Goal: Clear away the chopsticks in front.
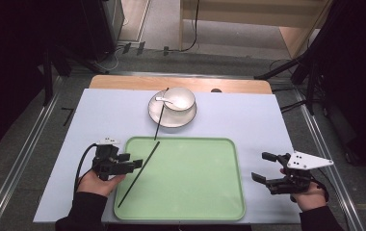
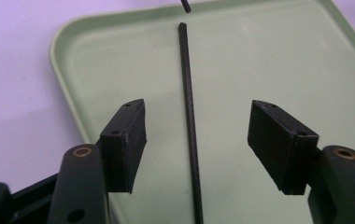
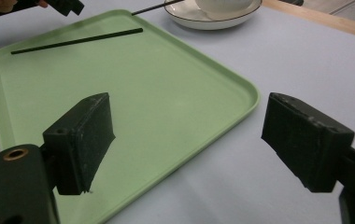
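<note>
1. Left gripper (image 2: 196, 144) is hovering wide open, gripping nothing; a thin black chopstick (image 2: 189, 126) is lying between its jaws on the green tray (image 1: 190, 197), untouched.
2. Right gripper (image 3: 192, 144) is gaping empty at the tray's 3 o'clock edge.
3. At 12 o'clock, a second chopstick (image 1: 161, 115) is leaning on a white bowl (image 1: 181, 97) holding a spoon (image 1: 164, 100), atop a plate (image 1: 171, 120).

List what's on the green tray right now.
One black chopstick lies diagonally on the green tray, left side. Nothing else shows on it, and nothing covers it; the second chopstick rests outside it.
</note>
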`<state>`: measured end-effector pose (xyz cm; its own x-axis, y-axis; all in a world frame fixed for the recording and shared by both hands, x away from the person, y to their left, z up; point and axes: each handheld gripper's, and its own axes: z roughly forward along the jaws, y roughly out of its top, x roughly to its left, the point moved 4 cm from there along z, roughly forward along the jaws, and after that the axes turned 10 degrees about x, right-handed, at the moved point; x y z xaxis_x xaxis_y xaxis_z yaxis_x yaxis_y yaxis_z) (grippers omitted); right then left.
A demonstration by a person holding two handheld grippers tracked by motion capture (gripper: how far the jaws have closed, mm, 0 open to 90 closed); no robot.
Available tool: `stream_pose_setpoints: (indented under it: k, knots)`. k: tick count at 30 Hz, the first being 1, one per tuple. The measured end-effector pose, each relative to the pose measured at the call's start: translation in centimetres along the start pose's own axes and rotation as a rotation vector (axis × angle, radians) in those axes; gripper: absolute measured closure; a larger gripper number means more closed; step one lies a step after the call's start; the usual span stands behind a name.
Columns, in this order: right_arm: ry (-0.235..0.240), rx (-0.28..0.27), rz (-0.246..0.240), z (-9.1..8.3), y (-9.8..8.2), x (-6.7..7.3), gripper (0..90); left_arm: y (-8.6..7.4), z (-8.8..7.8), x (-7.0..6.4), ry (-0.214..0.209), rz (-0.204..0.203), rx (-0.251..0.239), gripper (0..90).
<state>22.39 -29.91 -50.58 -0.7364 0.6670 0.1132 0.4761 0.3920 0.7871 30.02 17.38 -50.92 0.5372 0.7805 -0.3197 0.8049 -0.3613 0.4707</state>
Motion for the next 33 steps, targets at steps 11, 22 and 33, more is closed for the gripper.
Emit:
stream_pose_setpoints:
  k: [11,22,33]
  knots:
    - [0.004,-0.001,0.011,0.0,-0.1,0.3,17.2,3.2,0.5,1.8,-0.04,0.021,-0.013,37.8]
    - [0.003,-0.013,0.027,-0.2,-0.2,0.2,17.2,6.1,0.8,1.4,-0.042,0.087,0.037,35.3]
    - [-0.004,-0.007,0.023,-0.2,-0.2,0.1,17.2,10.3,0.6,1.2,-0.031,0.126,0.036,34.8]
